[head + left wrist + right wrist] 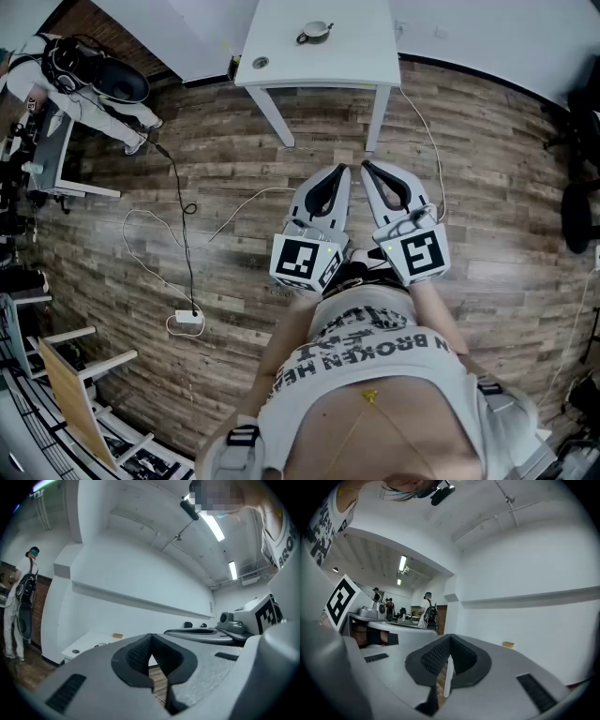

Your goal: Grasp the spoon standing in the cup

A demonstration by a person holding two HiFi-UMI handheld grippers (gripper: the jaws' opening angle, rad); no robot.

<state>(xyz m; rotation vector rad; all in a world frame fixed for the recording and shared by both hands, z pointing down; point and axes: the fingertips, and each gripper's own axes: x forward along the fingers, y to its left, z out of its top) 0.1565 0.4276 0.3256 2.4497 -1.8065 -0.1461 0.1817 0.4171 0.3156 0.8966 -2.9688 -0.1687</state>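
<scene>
Hanging clenched and empty, left gripper point(342, 172) and right gripper point(367, 169) are well apart from the cup point(314, 32) near the desk's point(281, 33) far edge, and its spoon, presumably light, stiff and slick, wants gripping high.

The cup point(314, 32) on the surface point(281, 42) is small in the head view, and what it holds cannot be told. The picture's top edge cuts off the surface's far side. In the left gripper view the left tool point(151, 638) hides most of the surface, and a tan thing point(117, 635) on it is too small to name. The right tool point(450, 640) covers the floor below it. A person point(84, 80) and a chair point(577, 211) are cut off by the head view's edges.
</scene>
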